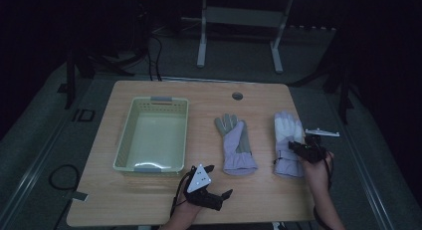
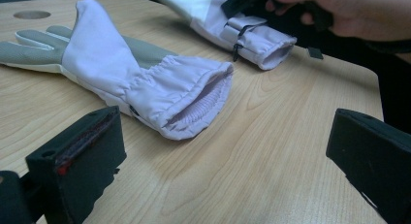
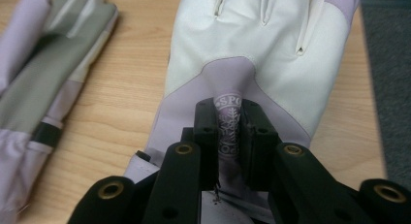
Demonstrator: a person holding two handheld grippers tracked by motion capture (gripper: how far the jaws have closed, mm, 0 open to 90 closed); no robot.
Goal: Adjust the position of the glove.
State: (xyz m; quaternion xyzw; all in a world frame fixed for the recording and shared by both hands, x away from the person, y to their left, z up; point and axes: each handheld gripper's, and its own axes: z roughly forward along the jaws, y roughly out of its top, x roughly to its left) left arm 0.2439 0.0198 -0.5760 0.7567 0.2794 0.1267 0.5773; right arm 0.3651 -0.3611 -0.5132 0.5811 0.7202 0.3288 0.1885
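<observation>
Nearest the lens: left gripper (image 1: 211,182) at the bench's (image 1: 259,200) near edge, jaws spread wide and empty, aimed at the open cuff of the left glove (image 2: 145,83). Right gripper (image 3: 228,132), jaws closed to a narrow pinch on a raised fold of lilac fabric at the back of the right glove (image 3: 261,44), printed badge caught between them. Both gloves flat on the bench, side by side but apart, fingers pointing away from the person; left glove (image 1: 235,143) palm-side grey, right glove (image 1: 287,140) white and lilac. Pale green basket (image 1: 127,135) to the left, well apart from the gloves, nothing visible inside. Judged stage: early; grasp on the right glove made, glove not yet lifted, no glove in the basket, left glove untouched. Remaining, presumably: carrying both gloves over to the basket.
</observation>
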